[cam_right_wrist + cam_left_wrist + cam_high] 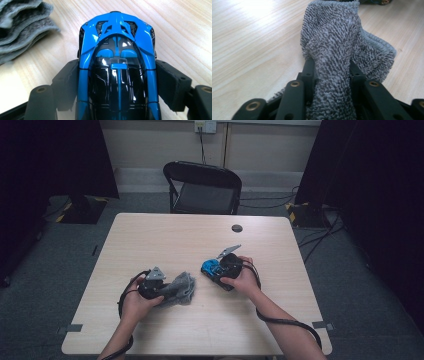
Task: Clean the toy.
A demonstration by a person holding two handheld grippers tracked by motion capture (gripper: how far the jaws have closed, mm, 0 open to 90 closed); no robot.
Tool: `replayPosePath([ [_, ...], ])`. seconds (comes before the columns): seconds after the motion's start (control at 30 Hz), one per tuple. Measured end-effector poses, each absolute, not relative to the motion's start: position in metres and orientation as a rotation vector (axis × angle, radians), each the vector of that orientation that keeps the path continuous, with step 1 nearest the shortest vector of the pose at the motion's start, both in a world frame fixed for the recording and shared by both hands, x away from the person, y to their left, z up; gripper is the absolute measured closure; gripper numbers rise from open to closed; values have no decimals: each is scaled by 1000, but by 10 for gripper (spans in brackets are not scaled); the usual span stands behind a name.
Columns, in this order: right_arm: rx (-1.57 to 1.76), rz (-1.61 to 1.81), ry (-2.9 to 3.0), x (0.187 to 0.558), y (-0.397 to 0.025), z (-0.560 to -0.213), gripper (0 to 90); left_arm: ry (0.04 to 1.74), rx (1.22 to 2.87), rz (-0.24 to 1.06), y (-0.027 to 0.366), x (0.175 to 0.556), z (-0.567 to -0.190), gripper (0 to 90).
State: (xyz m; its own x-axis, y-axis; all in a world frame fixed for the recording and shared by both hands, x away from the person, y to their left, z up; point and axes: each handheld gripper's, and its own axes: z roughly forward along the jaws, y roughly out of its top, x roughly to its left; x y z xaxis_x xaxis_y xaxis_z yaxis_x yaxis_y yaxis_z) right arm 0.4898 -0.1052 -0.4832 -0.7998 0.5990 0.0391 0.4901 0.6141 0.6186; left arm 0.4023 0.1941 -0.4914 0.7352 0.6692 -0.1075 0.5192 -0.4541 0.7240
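**A:** Start nearest the person. Why is the cloth bunched like that?

**B:** The left gripper (pixel 161 289) has its jaws closed on a fold of the grey cloth (pixel 332 50), so the towelling stands up between them in a ridge while the rest slumps onto the table (pixel 165 240). Gripped that way, it looks ready to be used as a wiping pad rather than laid flat.

**A:** And the other hand?

**B:** The right gripper (pixel 216 268) is clamped on the blue toy car (pixel 117 62), one jaw pressed against each flank, so the jaws stand about a car's width apart. Holding it by the sides leaves the roof and glossy canopy exposed, which I judge is the point: those surfaces stay free for the cloth.

**A:** Where do the two sit?

**B:** Both are near the middle of the table, the car just right of the cloth, close but apart. The car seems to be at or just above the tabletop; I cannot tell which.

**A:** Farther back?

**B:** A black chair (pixel 202 187) beyond the far edge.
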Motion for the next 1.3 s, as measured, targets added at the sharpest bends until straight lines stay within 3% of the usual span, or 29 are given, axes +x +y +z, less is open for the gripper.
replayPosePath([
  [0.17, 899, 913, 2678, 488, -106, -481, 271, 840, 2178, 291, 195, 403, -490, 644],
  [0.27, 905, 917, 2681, 489, -106, -482, 270, 813, 2176, 281, 198, 402, -488, 551],
  [0.67, 854, 943, 2693, 489, -110, -487, 230, 771, 2182, 209, 199, 403, -492, 331],
  [0.87, 858, 933, 2700, 487, -116, -484, 218, 783, 2181, 210, 200, 401, -493, 288],
  [1.03, 841, 902, 2697, 483, -112, -491, 209, 745, 2214, 235, 196, 397, -498, 316],
  [1.2, 861, 912, 2681, 481, -113, -491, 235, 733, 2234, 219, 192, 390, -494, 583],
  [1.3, 885, 911, 2667, 482, -112, -491, 238, 775, 2226, 214, 190, 390, -493, 634],
])
